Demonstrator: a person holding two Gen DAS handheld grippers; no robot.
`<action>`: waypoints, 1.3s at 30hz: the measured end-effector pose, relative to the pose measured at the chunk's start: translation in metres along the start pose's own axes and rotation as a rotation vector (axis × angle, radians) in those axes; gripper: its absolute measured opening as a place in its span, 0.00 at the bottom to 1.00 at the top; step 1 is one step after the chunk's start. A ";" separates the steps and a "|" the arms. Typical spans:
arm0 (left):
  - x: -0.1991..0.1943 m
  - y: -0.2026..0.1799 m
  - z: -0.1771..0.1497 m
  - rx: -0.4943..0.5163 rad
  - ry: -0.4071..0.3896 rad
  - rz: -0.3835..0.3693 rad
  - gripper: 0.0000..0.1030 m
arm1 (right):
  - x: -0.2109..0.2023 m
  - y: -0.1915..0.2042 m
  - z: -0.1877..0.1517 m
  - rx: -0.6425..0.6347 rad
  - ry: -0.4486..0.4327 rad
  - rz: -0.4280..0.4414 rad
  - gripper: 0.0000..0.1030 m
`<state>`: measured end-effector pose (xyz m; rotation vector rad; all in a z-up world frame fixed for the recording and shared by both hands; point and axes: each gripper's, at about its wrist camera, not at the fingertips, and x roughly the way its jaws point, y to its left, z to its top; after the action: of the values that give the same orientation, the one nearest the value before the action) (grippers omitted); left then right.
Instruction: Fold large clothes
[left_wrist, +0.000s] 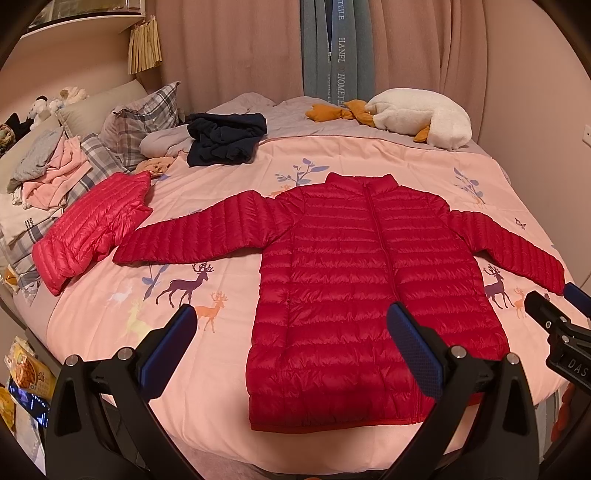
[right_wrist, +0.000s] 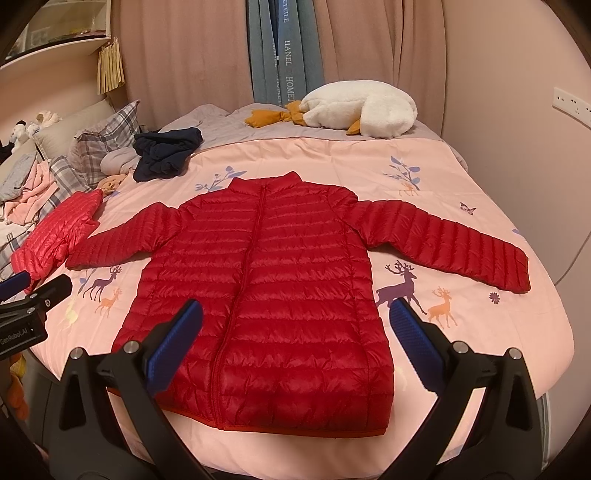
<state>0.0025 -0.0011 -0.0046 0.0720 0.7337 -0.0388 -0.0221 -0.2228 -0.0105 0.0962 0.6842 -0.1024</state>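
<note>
jacket (left_wrist: 373, 280), red and quilted, spread flat and face up on the pink deer-print quilt (left_wrist: 207, 258), zipped, collar at the far end, hem at the near edge of the bed. long axis running near to far, straight ahead of both sets of fingers; sleeves flung out left and right across that axis. left gripper (left_wrist: 299, 332) hovering above the near hem, blue pads wide apart, nothing between them, left sleeve lying far-left of its tips. right gripper (right_wrist: 295, 332) likewise spread and empty over the near hem, right sleeve stretching away to the right and far, cuff (right_wrist: 513, 273) well clear of the body. each sleeve nearer to the gripper on its own side, so probably a sleeve fold inward first, each hand taking its own. height above the cloth hard to judge through the fisheye, though seemingly no contact.

second red garment (left_wrist: 92, 229), lighter in tone, bunched at the left, just beside the left cuff and maybe touching it. dark navy clothes (left_wrist: 225, 138) heaped at the far left, well apart from the jacket. white goose plush (left_wrist: 421, 118) at the far end near the curtains (left_wrist: 240, 48).
</note>
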 end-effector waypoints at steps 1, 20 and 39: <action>-0.001 0.000 0.000 0.000 0.000 -0.001 0.99 | -0.001 0.000 0.002 0.002 0.001 0.000 0.98; 0.000 -0.001 0.002 0.003 0.004 -0.003 0.99 | -0.001 0.000 0.001 0.006 0.001 0.000 0.98; -0.001 -0.003 0.002 0.007 0.006 -0.001 0.99 | -0.001 -0.001 0.001 0.007 0.001 0.001 0.98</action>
<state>0.0031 -0.0047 -0.0028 0.0786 0.7393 -0.0419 -0.0227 -0.2241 -0.0094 0.1034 0.6851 -0.1038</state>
